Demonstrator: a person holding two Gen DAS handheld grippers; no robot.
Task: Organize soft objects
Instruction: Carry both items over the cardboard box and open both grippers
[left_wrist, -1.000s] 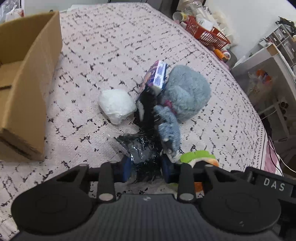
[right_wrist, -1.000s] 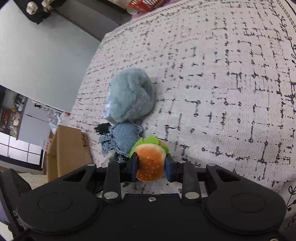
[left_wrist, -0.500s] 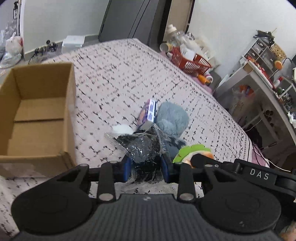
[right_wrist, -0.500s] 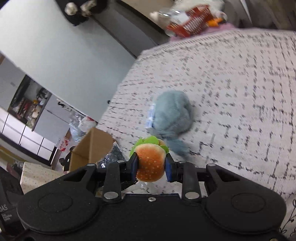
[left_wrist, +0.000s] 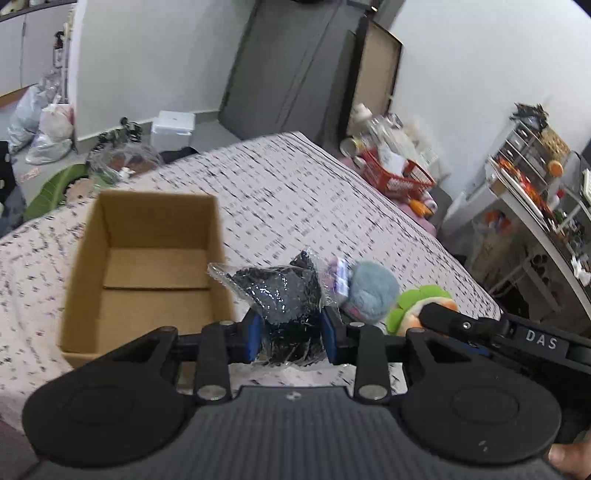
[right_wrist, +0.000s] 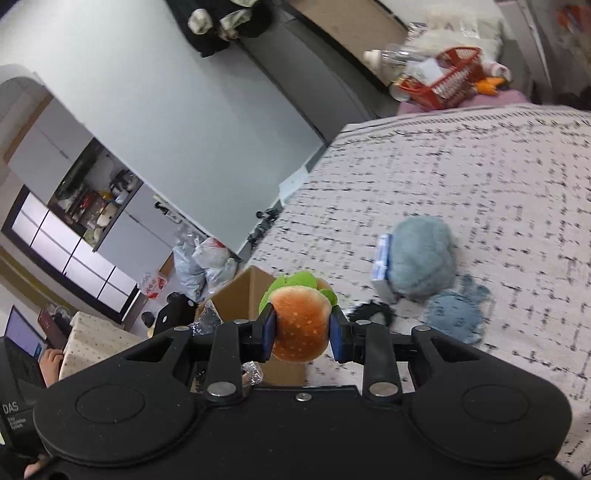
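Note:
My left gripper (left_wrist: 291, 334) is shut on a black fuzzy item in a clear plastic bag (left_wrist: 280, 291), held above the bed. An open, empty cardboard box (left_wrist: 147, 266) sits on the bedspread just left of it. My right gripper (right_wrist: 302, 334) is shut on a plush hamburger (right_wrist: 301, 326) with green lettuce; in the left wrist view that hamburger (left_wrist: 417, 304) and gripper show at the right. On the bed lie a grey-blue plush (right_wrist: 421, 262), a small blue denim piece (right_wrist: 456, 314), a black fuzzy bit (right_wrist: 369, 314) and a small packet (left_wrist: 341, 277).
A red basket (left_wrist: 399, 175) with clutter stands beyond the bed's far corner. A shelf unit (left_wrist: 535, 206) stands to the right of the bed. Bags (left_wrist: 40, 129) and a white box (left_wrist: 173, 127) lie on the floor past the bed. A person's hand (right_wrist: 50, 363) rests by a laptop.
Both grippers have risen off the bed with their items. The left wrist view has tilted up and now takes in the whole box and the room. The right gripper has rolled.

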